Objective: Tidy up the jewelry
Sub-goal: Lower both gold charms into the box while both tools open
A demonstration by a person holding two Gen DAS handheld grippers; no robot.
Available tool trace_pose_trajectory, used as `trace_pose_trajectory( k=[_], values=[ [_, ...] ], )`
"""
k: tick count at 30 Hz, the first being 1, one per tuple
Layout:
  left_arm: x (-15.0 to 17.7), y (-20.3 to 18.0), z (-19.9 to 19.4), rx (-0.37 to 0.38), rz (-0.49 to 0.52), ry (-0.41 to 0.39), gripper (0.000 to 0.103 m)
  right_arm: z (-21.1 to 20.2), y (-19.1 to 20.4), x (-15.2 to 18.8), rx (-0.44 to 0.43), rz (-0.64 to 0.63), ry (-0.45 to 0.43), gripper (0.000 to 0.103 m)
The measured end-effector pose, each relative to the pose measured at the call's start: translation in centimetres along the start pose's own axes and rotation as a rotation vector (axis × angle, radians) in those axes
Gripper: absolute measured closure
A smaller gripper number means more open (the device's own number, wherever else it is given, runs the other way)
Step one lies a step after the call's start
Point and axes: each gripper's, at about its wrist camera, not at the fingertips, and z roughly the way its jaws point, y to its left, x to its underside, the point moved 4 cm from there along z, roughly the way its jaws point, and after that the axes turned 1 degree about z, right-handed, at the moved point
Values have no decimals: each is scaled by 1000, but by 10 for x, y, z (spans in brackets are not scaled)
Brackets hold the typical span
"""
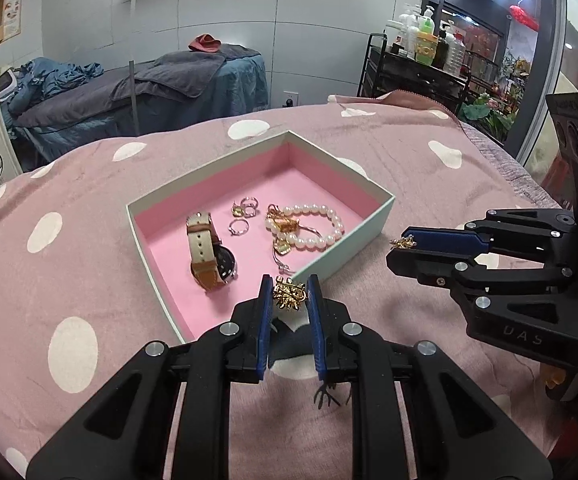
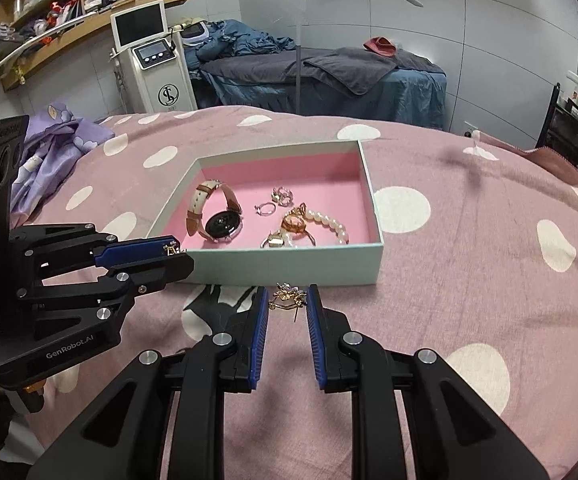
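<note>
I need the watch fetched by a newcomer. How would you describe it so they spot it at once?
Find the open box with pink lining on the spotted pink blanket. The watch lies at one end, away from the pearl bracelet. It alone has a dark round face and a tan and cream strap.

Glossy pearl bracelet (image 1: 309, 226), shiny gold brooch (image 1: 287, 293), matt card box (image 1: 353, 248), soft cloth blanket (image 1: 49, 280)

A box (image 2: 289, 266) sits mid-bed (image 2: 469, 300). In it, a watch (image 2: 217, 216) lies left, rings (image 2: 275, 202) in the middle, a bracelet (image 2: 329, 222) right. Each gripper before it holds an earring.
</note>
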Motion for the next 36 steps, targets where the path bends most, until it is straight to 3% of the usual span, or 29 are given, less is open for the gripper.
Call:
trace_pose_trajectory(
  k=[8, 19, 36],
  values=[
    [-35, 16, 19, -1, 0, 27, 85, 21, -3, -34, 19, -5, 6, 84],
    [-75, 34, 69, -42, -17, 111, 85, 56, -10, -50, 28, 23, 62, 84],
    [-87, 33, 129, -51, -39, 223, 85, 88, -18, -48, 40, 49, 117, 84]
  ],
)
